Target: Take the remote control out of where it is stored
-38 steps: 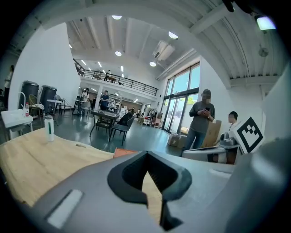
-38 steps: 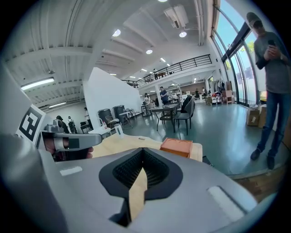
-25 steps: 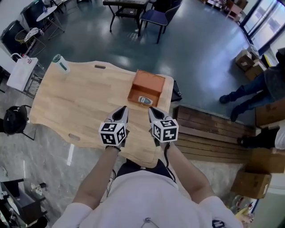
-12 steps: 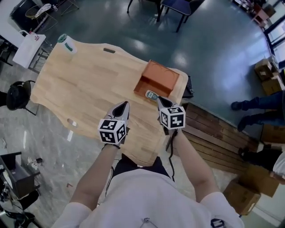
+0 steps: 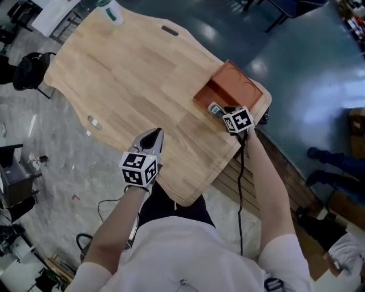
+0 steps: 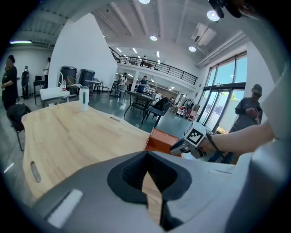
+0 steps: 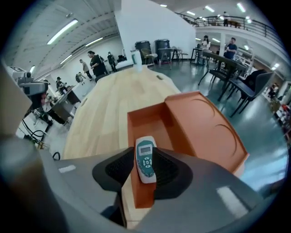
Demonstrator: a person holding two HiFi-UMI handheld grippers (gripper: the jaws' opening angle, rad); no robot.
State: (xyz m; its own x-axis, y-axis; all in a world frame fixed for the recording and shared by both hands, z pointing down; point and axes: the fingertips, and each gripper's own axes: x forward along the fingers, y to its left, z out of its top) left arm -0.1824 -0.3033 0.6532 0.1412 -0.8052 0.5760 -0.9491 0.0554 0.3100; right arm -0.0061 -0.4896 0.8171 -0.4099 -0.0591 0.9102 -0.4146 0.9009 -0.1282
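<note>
**Right hand-held gripper open around remote in box**

Head view: wood tabletop [image 5: 131,80] runs from 10 to 2 o'clock. An orange box [image 5: 231,80] sits at its 2 o'clock corner and a bottle [image 5: 108,8] at its 11 o'clock end, well apart from the box.

Right hand-held gripper [image 7: 143,148] is at the near end of the box, pointing steeply down. Its jaws have just been opening and now stand apart, with the remote [image 7: 146,166] between them. The pads sit just beside the remote's long edges; can't tell if they touch.

The remote is white with teal buttons. It is in the box's open recess at the near end, face up, screen end towards 12 o'clock, lower end overlapping the near wall. In the right gripper view, the flat orange part of the box lies at 2 o'clock of the remote.

Left hand-held gripper [image 5: 153,138] is over the tabletop near its 6 o'clock edge, well apart from the box. Its jaws are closed with tips together and nothing between them. Its tips point towards 12 o'clock
</note>
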